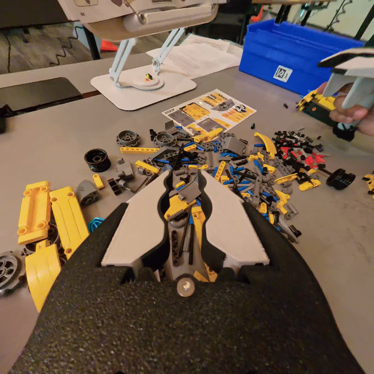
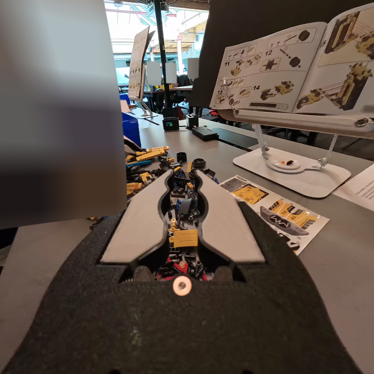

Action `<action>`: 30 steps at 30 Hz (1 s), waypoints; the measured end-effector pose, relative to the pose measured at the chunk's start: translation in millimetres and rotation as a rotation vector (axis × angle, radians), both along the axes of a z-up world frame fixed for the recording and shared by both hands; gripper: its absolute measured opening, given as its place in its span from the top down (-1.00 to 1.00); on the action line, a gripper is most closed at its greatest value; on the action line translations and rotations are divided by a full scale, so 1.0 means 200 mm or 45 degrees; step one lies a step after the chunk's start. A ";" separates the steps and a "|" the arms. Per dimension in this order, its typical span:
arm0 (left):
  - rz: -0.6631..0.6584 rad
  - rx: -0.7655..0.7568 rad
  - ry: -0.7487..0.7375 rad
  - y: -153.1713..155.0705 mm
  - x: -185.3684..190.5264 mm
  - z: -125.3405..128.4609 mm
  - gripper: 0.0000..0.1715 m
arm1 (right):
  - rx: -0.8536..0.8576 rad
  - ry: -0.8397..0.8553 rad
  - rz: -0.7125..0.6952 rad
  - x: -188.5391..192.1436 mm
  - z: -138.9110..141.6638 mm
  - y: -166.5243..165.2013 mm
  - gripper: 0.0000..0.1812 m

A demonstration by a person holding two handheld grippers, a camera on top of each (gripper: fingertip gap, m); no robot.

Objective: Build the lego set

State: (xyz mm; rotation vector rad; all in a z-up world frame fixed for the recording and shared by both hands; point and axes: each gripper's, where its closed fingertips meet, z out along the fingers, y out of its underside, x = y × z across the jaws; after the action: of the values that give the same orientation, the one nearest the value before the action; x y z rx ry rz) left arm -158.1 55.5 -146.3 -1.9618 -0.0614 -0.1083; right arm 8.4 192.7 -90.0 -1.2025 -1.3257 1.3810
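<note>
While both claws hover over one grey bench (image 1: 60, 141), neither grips anything: left claw (image 1: 185, 172), fingers parted a little, empty, poised above the heap of small building pieces (image 1: 232, 168) in yellow, blue, black, grey and red.
Right claw (image 2: 184, 172), fingers likewise slightly apart and empty, above the same heap; in the left wrist view it appears far right, partly cut off by the frame edge, with a hand (image 1: 352, 113) around it.
Just beside that hand: a part-built yellow-and-black model (image 1: 315, 105), half hidden behind it.
Left of the heap: long yellow panels (image 1: 66, 214), a black wheel hub (image 1: 97, 160), two grey toothed hubs (image 1: 128, 138); one more grey wheel (image 1: 8, 271) cut off at the frame edge.
Beyond the heap: sticker sheet (image 1: 210, 113), printed in yellow, grey and black; its lettering is not given.
Farther back: white book stand (image 2: 293, 178) bearing an open instruction booklet (image 2: 269, 74) with numbered step diagrams, right page blurred.
Behind, loose white papers (image 1: 202, 54) and a blue bin (image 1: 293, 54) with a square black-and-white tag (image 1: 282, 73).
Large blurred patch covers the upper left of the right wrist view.
</note>
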 end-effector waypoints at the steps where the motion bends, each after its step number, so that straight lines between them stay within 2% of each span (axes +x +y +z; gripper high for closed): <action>1: 0.000 0.018 -0.010 0.00 0.00 0.01 0.72 | 0.017 -0.002 -0.002 0.00 0.00 0.00 0.80; 8: -0.030 -0.033 0.075 0.01 0.04 -0.02 0.72 | 0.061 -0.067 0.024 -0.03 -0.08 -0.04 0.79; 14: -0.286 -0.152 0.081 0.04 0.28 -0.12 0.72 | 0.064 -0.096 0.024 -0.04 -0.12 -0.03 0.79; 17: -0.360 -0.253 0.187 0.05 0.39 -0.20 0.72 | 0.057 -0.103 0.015 -0.05 -0.13 -0.02 0.79; 22: -0.343 -0.457 0.418 0.06 0.42 -0.36 0.72 | 0.054 -0.122 0.009 -0.05 -0.15 -0.01 0.79; 26: -0.330 -0.456 0.412 0.06 0.41 -0.36 0.77 | 0.059 -0.136 0.007 -0.06 -0.17 0.00 0.79; 29: -0.319 -0.472 0.358 0.05 0.39 -0.36 0.87 | 0.057 -0.140 0.010 -0.06 -0.18 0.00 0.79; 30: -0.321 -0.472 0.340 0.04 0.39 -0.36 0.97 | 0.057 -0.138 0.011 -0.06 -0.17 -0.01 0.80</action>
State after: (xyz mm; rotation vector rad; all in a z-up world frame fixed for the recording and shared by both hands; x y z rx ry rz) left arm -80.5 63.7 -218.5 -2.3308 0.3655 0.0030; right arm -3.6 191.7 -124.7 -1.2581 -1.4312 1.3006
